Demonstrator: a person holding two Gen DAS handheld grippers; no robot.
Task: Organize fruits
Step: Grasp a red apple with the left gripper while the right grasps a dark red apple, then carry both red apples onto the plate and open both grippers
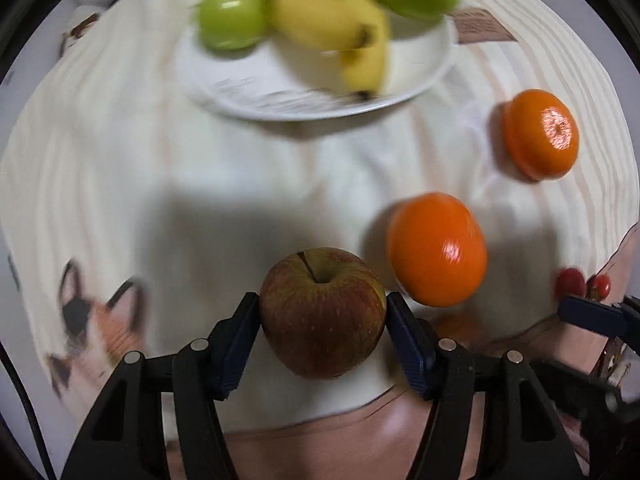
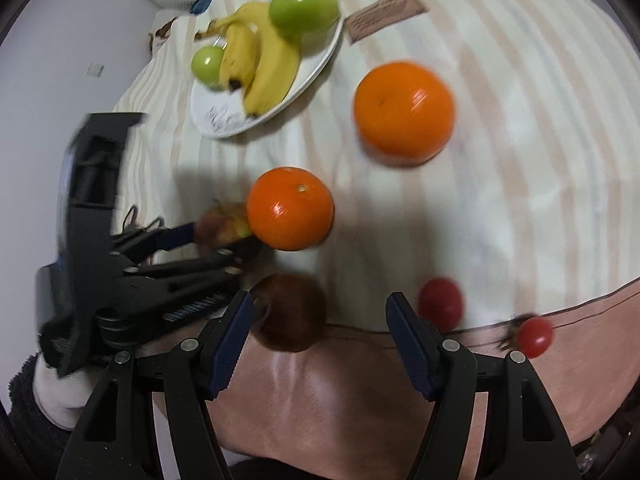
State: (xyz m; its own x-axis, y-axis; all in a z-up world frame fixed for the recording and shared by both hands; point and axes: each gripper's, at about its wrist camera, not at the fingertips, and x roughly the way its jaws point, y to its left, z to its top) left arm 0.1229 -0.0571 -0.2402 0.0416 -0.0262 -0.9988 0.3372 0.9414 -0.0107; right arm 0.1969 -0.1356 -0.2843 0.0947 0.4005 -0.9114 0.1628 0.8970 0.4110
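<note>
Fruits lie spread over a striped cloth (image 2: 500, 128); the red-green apple (image 1: 322, 312) is clamped between both pads of the left gripper (image 1: 322, 322), near the cloth's front edge. In the right wrist view that gripper reaches in low from the left, nearly level. The right gripper (image 2: 320, 332) points forward over the front edge, jaws wide apart and holding nothing, a dark red apple (image 2: 290, 312) between its fingers and against the left one. Two oranges (image 2: 290, 208) (image 2: 404, 110) sit mid-cloth, and small red fruits (image 2: 440, 304) (image 2: 536, 336) lie by the front edge. The white plate (image 2: 320, 64) at the far left corner carries bananas (image 2: 264, 64) and two green apples (image 2: 304, 8) (image 2: 208, 62). Bare cloth stretches along the right side.
</note>
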